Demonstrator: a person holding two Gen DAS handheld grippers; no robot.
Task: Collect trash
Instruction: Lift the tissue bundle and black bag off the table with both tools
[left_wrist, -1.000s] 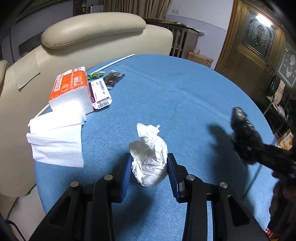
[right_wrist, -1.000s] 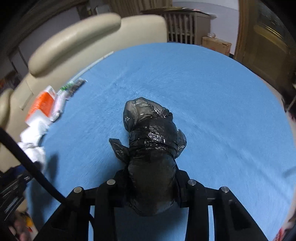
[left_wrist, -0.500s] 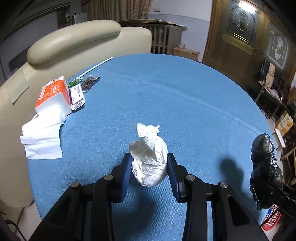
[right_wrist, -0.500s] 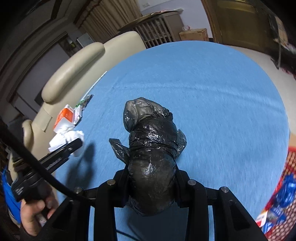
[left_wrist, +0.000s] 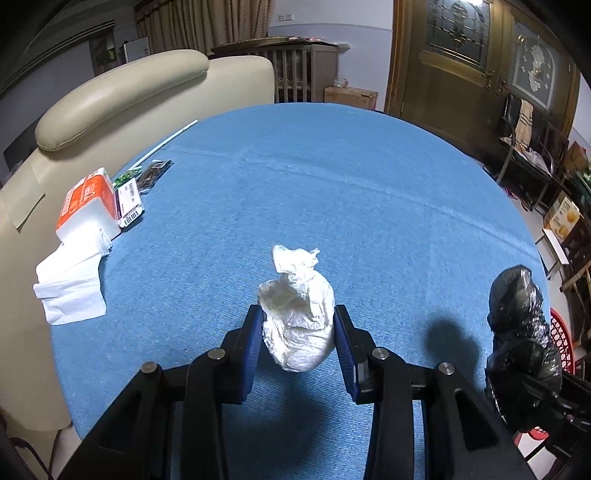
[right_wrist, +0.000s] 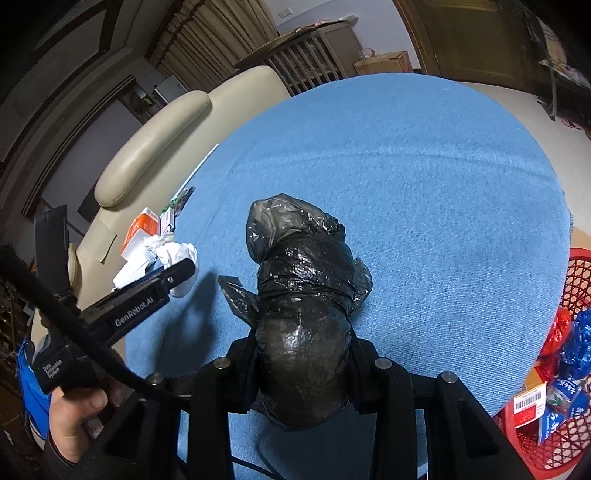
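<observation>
My left gripper (left_wrist: 297, 328) is shut on a crumpled white paper ball (left_wrist: 295, 314), held above the round blue table (left_wrist: 332, 192). In the right wrist view my right gripper (right_wrist: 303, 354) is shut on a wadded black plastic bag (right_wrist: 303, 295), which hides both pads. That black bag (left_wrist: 521, 332) also shows at the right edge of the left wrist view, past the table's rim. The left gripper (right_wrist: 173, 273) with its white ball (right_wrist: 177, 254) appears at the left of the right wrist view, held by a hand (right_wrist: 74, 417).
A red mesh basket (right_wrist: 569, 288) with wrappers and packets stands on the floor right of the table. An orange tissue pack (left_wrist: 88, 203), loose white tissues (left_wrist: 70, 288), small packets (left_wrist: 144, 181) and a white stick (left_wrist: 166, 142) lie at the table's left edge. A beige sofa (left_wrist: 122, 88) stands behind.
Both grippers have swung rightward across the table, each still holding its load. The right gripper with the black bag now sits beyond the table's right rim, and the red basket has come into view.
</observation>
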